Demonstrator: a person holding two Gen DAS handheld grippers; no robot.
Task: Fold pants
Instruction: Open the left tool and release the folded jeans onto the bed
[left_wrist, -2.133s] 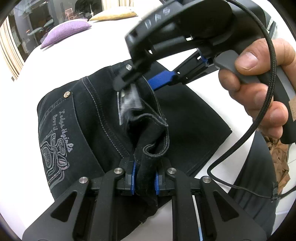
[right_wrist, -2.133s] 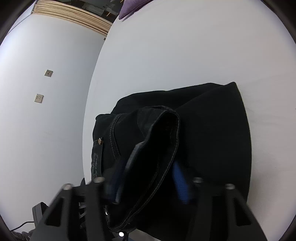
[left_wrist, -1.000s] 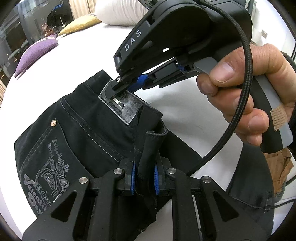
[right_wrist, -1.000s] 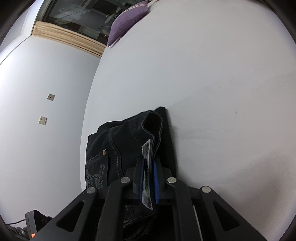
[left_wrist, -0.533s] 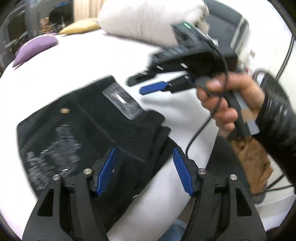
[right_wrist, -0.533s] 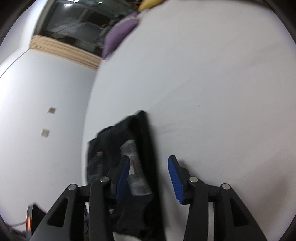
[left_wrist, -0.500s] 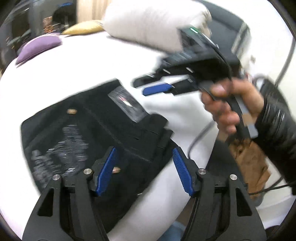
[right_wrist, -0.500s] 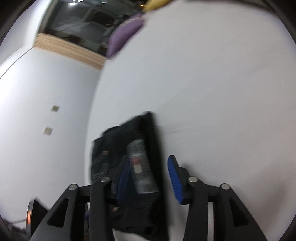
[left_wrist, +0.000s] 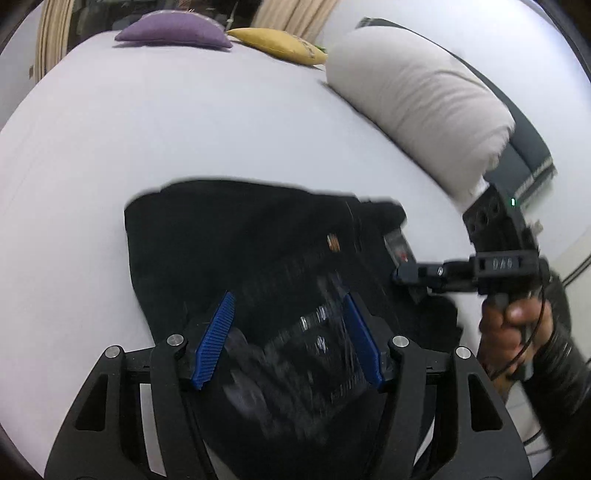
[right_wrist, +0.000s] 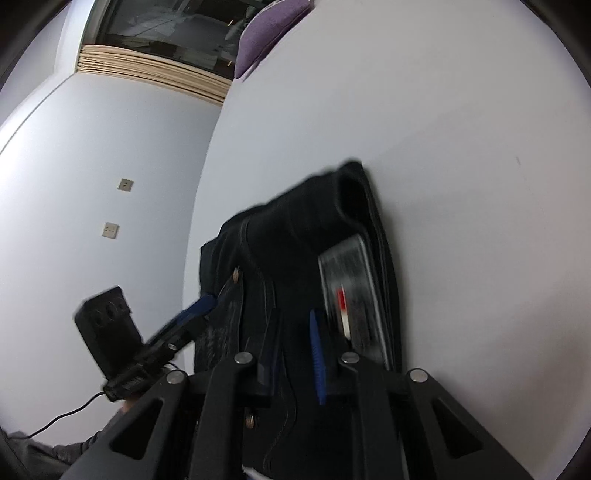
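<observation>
Black jeans (left_wrist: 240, 251) lie folded in a compact stack on the white bed, with a copper rivet and a grey waistband label showing. My left gripper (left_wrist: 288, 336) is open, its blue pads apart just above the near edge of the stack, holding nothing. My right gripper (right_wrist: 295, 354) hovers over the waistband end beside the grey label (right_wrist: 347, 280); its jaws stand a little apart with no cloth between them. It also shows in the left wrist view (left_wrist: 406, 275), at the right edge of the jeans (right_wrist: 295, 236).
A white bed sheet (left_wrist: 184, 129) spreads around the jeans. A rolled white duvet (left_wrist: 417, 99) lies at the right; a purple cushion (left_wrist: 173, 31) and a yellow cushion (left_wrist: 277, 40) sit at the far edge. A white wall (right_wrist: 92, 166) borders the bed.
Both grippers let go of the waistband and opened. The jeans dropped flat into a folded stack. Both grippers have drawn back and swung round over the stack.
</observation>
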